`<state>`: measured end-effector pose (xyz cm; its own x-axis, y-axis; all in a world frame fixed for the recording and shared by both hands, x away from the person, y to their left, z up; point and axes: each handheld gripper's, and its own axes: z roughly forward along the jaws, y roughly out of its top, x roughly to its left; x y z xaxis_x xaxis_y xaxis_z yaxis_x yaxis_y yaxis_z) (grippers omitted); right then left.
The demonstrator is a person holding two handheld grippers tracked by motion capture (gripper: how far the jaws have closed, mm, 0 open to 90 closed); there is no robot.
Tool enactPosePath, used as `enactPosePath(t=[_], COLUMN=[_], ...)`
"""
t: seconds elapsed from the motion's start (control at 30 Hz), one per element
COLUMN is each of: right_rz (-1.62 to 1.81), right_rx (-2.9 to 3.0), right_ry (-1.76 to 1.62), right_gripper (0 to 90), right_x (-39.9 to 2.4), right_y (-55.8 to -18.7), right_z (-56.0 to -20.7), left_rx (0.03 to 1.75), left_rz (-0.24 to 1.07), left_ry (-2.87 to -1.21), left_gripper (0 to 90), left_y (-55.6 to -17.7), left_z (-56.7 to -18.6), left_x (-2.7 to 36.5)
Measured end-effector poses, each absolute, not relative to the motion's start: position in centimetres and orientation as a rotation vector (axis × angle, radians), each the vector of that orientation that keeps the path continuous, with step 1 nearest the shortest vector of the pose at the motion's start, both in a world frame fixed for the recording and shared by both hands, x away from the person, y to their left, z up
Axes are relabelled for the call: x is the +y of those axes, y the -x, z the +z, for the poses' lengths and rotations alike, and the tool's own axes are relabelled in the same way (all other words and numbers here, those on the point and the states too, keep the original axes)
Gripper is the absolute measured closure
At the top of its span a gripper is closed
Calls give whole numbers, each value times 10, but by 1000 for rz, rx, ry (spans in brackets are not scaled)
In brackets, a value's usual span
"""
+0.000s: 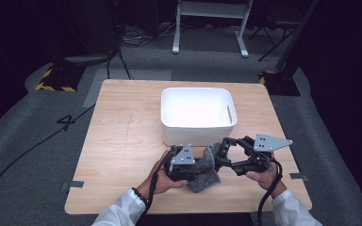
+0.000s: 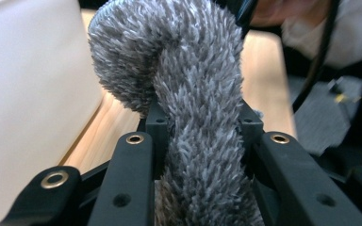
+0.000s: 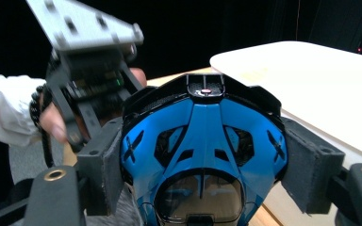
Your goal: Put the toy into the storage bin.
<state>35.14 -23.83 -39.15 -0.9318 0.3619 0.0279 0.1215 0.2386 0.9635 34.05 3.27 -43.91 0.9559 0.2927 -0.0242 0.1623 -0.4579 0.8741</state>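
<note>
Grey fuzzy cloth [image 2: 193, 141] sits closest to the lens in the left gripper view, a shaggy strip running up between the two black jaws and curling over toward 11 o'clock. The left gripper [image 2: 198, 122] is pinching this cloth: both pads press into the pile from either side. Behind it, at 9 o'clock, stands the pale wall of the white bin [image 2: 28, 94], and a strip of the wooden table [image 2: 264, 70] shows at 2 o'clock.

Seen from the right gripper view, the right gripper [image 3: 202, 155] clamps a blue and black toy car [image 3: 202, 150], its padded jaws touching the car's two flanks, nose pointing up the picture. At 10 o'clock the person's left hand [image 3: 52, 122] holds the other gripper under its grey plate, with a white sleeve [image 3: 4, 113] at 9 o'clock. The bin's rim lies at 2 o'clock.

From the high view, both grippers meet near the table's front edge, at 6 o'clock from the white bin [image 1: 198, 115]. The left gripper [image 1: 200, 165] and the right gripper [image 1: 221, 150] point toward each other, and the grey fuzzy cloth [image 1: 205, 176] bunches between them, just beside the bin's near wall. The toy car is too small to make out there.
</note>
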Motion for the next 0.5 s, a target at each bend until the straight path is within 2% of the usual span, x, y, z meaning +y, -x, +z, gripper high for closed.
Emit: enactPosePath(t=[0.23, 0.5], right_rz=[1831, 1824], right_rx=[2269, 2265], right_ry=[-457, -460], right_gripper=[264, 264], right_x=[-246, -246], right_y=[-349, -347], right_z=[-384, -381], left_rx=[429, 374], left_rz=[142, 96], left_ry=[-2145, -2217], left_gripper=[680, 679], left_y=[-353, -344], left_z=[-459, -466], left_x=[34, 17])
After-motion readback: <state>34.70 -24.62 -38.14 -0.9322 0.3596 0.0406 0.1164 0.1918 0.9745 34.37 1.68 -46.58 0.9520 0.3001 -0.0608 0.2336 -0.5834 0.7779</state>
